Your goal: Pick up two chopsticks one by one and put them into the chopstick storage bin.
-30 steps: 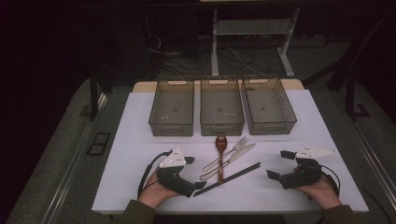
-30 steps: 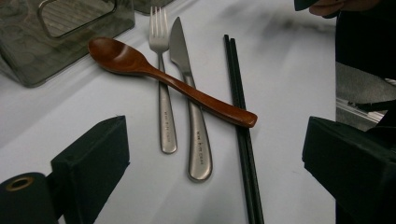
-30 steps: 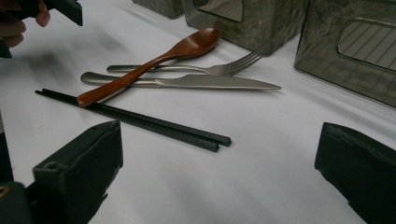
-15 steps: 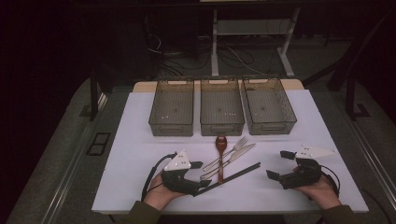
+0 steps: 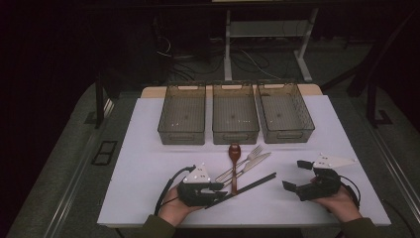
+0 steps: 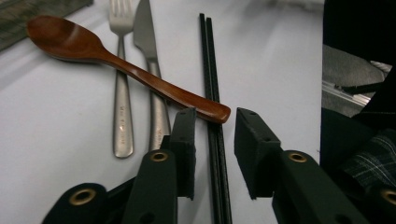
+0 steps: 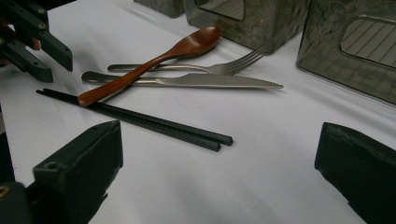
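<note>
Jaws of the left gripper [image 6: 212, 140] stand parted, straddling the black chopsticks [image 6: 210, 70] without seeming to touch them; the right gripper [image 7: 219, 186] is spread wide over bare worktop [image 5: 148, 163]; beyond lie the wooden spoon [image 6: 116, 60], knife [image 7: 219, 81] and fork [image 7: 224, 67]; farthest, three bins [image 5: 235, 116].

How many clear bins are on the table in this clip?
3, in a row along the far side of the table: left bin, middle bin, right bin. All look empty; none seems hidden.
</note>
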Available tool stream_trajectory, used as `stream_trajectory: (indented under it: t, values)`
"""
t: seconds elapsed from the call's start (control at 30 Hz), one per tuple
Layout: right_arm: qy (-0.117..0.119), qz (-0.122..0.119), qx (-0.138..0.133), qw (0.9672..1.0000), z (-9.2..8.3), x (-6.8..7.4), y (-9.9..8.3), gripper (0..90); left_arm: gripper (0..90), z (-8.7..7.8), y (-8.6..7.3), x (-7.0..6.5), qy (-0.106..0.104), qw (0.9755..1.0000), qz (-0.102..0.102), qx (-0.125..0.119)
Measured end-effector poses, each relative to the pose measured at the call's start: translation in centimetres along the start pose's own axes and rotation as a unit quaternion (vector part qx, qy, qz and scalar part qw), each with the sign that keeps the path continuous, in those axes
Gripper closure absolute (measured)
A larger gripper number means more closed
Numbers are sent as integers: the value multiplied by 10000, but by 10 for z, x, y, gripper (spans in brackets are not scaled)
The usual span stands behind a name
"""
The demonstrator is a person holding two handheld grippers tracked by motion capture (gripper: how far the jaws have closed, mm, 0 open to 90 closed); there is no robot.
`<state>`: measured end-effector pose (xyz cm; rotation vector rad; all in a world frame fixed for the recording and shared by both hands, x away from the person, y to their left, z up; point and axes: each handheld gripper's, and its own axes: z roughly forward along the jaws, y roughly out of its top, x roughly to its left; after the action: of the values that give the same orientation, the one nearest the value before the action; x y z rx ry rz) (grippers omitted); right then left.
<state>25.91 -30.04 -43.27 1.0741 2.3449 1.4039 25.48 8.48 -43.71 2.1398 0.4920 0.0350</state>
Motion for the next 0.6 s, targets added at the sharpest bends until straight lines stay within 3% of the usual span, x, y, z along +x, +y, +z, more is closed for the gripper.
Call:
stream_trajectory:
  t: [0.17, 0.6]
  values:
    - [-1, 9, -1, 10000, 0, 0, 0, 5, 730, 10, 0, -3, -86, 9997, 98, 214]
    - [10, 4, 17, 10000, 0, -1, 0, 5, 784, 21, 0, -7, -38, 9984, 260, 491]
